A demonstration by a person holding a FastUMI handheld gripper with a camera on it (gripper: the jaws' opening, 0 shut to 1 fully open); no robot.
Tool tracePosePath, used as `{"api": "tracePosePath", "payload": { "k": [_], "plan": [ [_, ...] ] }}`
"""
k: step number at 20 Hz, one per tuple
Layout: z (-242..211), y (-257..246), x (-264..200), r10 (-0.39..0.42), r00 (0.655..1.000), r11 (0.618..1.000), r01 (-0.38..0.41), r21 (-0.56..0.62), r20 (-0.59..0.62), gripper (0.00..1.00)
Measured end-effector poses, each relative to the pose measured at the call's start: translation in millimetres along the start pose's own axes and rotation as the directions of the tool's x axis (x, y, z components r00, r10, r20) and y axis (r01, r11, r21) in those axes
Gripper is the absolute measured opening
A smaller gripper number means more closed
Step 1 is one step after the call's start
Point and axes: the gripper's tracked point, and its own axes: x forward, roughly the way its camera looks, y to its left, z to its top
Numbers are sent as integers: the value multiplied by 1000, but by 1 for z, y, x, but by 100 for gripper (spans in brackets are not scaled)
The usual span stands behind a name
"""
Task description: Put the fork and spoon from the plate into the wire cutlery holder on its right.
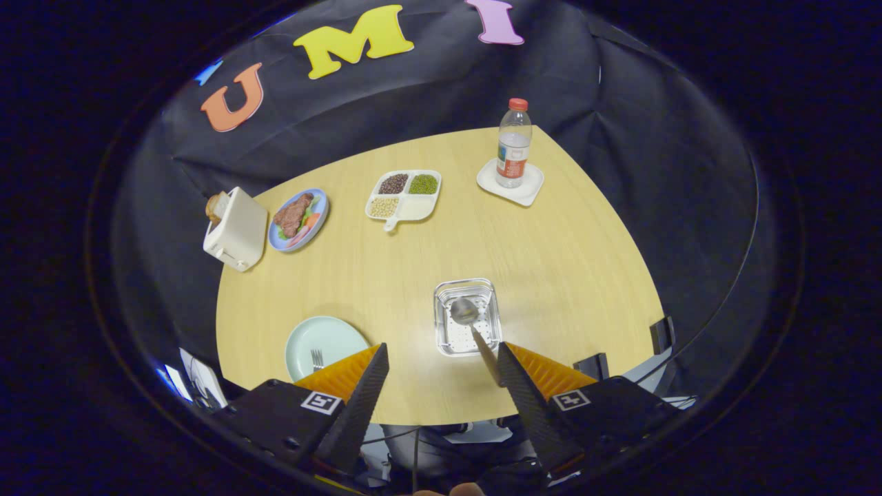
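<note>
Gripper [441, 372] fingers spread, released. Spoon [466, 312] in wire cutlery holder [466, 317], handle leaning out; may tip. Fork [317, 358] on plate [329, 339] left of holder, half hidden; misgrasp risk.

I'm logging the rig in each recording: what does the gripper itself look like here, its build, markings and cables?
The gripper has two long wedge-shaped fingers tapering to narrow tips, with ribbed inner faces. Each sits on a blocky black body bearing a small square black-and-white fiducial marker on top. A thin cable runs down between the two bodies.
</note>
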Motion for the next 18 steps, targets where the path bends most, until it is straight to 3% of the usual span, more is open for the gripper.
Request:
{"api": "tracePosePath", "payload": {
  "k": [6, 13, 18],
  "plan": [
    [-35, 47, -20, 53, 998, 998, -53, -17, 27, 97],
    [-95, 114, -42, 117, 993, 986, -115, -119, 13, 97],
    [-135, 161, -27, 144, 989, 975, -146, -167, -25, 97]
  ]
}}
